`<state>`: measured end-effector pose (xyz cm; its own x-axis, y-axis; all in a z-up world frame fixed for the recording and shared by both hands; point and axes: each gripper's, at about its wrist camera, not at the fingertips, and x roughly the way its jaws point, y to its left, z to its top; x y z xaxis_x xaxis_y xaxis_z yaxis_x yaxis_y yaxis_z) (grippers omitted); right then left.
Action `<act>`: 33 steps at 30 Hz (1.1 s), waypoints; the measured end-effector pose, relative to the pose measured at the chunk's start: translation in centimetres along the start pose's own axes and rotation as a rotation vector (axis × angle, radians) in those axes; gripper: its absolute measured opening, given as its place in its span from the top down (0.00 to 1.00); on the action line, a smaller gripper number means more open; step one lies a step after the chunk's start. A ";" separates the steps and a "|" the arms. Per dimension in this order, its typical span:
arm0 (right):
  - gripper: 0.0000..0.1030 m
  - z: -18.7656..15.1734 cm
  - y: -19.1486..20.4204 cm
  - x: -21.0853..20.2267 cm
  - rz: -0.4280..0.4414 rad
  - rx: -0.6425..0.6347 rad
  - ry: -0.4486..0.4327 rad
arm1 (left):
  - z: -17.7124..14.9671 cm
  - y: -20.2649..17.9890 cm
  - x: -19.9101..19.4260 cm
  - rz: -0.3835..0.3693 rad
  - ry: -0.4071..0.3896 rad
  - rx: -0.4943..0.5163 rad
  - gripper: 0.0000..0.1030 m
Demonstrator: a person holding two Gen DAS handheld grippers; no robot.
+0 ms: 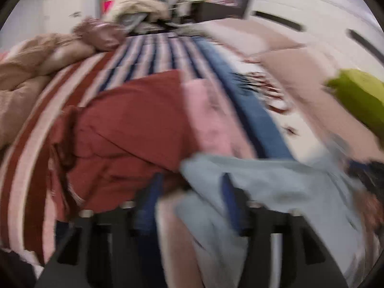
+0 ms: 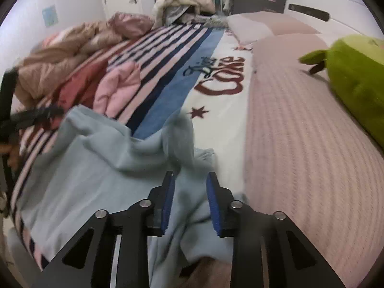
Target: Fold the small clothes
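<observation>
A light blue garment [image 2: 96, 163] lies rumpled on the near part of the bed. My right gripper [image 2: 190, 174] stands over its right edge. The jaws are apart, a fold of the blue cloth runs loosely between the blue pads [image 2: 168, 199], and they do not press on it. In the blurred left wrist view my left gripper [image 1: 192, 187] is open, at the border between the light blue garment [image 1: 276, 180] and a dark red garment [image 1: 134, 124]. A pink garment [image 1: 206, 120] lies just beyond; it shows in the right wrist view too [image 2: 120, 86].
The bed has a striped cover [image 2: 168, 55] with lettering, and a ribbed pink blanket [image 2: 300, 144] on its right. A green plush toy [image 2: 355, 79] lies at the right edge. A beige quilt [image 2: 60, 48] is bunched at the left, with pillows [image 2: 264, 26] at the head.
</observation>
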<state>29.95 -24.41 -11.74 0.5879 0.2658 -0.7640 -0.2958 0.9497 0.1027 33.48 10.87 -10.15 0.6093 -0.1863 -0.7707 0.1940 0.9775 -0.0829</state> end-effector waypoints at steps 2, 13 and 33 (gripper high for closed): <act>0.55 -0.9 -0.4 -1.5 0.030 0.022 -0.018 | -2.0 -1.4 -1.3 -0.027 0.020 0.072 0.32; 0.90 -9.0 0.4 -2.4 -0.047 0.062 0.037 | -10.2 2.2 -1.1 0.074 0.091 -0.066 0.79; 0.93 -11.2 3.9 -2.1 0.117 0.081 0.040 | -15.0 -3.9 -4.2 -0.214 0.100 -0.082 0.90</act>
<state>19.06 -23.10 -16.86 0.5220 0.3699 -0.7686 -0.2980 0.9234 0.2420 18.67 9.34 -16.06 0.4810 -0.3828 -0.7888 0.2446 0.9225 -0.2986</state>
